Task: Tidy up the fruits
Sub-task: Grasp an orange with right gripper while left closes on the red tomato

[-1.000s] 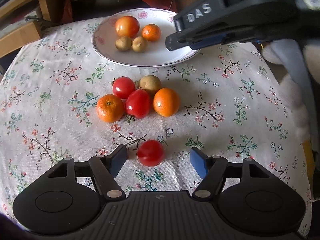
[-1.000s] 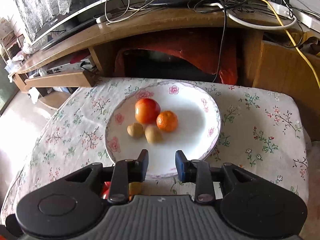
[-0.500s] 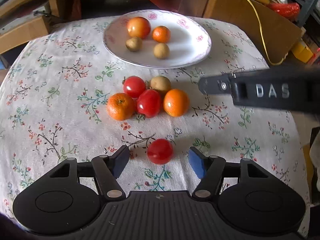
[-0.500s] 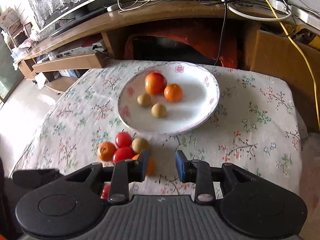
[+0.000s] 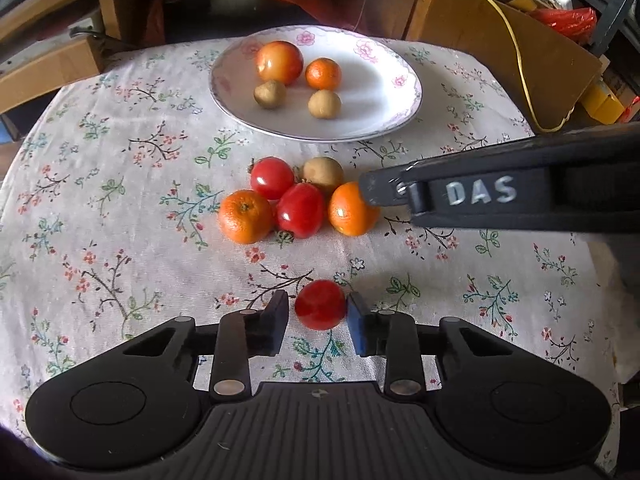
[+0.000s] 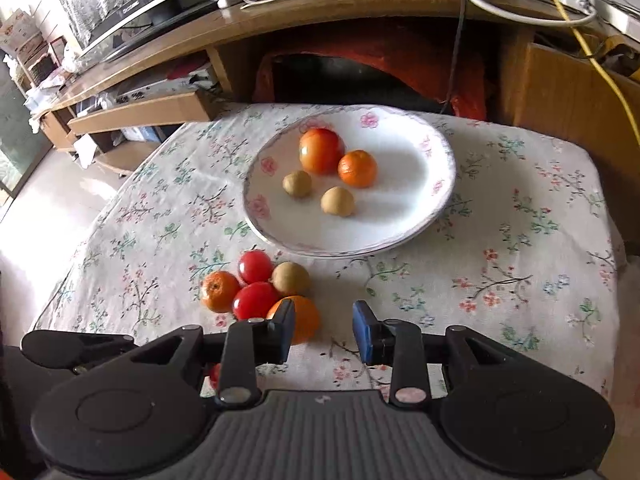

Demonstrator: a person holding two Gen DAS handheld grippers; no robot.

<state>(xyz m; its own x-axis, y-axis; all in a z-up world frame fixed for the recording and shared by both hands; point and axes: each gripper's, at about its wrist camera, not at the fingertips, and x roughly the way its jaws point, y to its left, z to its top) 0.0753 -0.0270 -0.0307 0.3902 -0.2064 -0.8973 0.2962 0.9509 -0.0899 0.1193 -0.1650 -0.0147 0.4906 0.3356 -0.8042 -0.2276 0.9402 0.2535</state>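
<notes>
A white floral plate (image 5: 384, 120) at the back of the table holds a large tomato (image 5: 279, 62), a mandarin (image 5: 323, 73) and two brown fruits. In front of it lies a cluster: two tomatoes, two mandarins and a brown fruit (image 5: 322, 172). My left gripper (image 5: 318, 318) has closed around a lone red tomato (image 5: 320, 309) on the cloth; the right pad touches it, the left pad stands just off it. My right gripper (image 6: 323, 332) is open and empty, its left finger over the right mandarin (image 6: 300, 320) of the cluster; it shows in the left wrist view (image 5: 480, 196).
A floral tablecloth (image 5: 120, 200) covers the round table. A wooden TV stand with cables (image 6: 360, 0) stands behind. A cardboard box with a yellow cable (image 5: 500, 40) is at the back right. The plate also shows in the right wrist view (image 6: 400, 236).
My left gripper's fingers have narrowed around the lone tomato. My right gripper has pulled back from over the plate and come down beside the cluster's right mandarin.
</notes>
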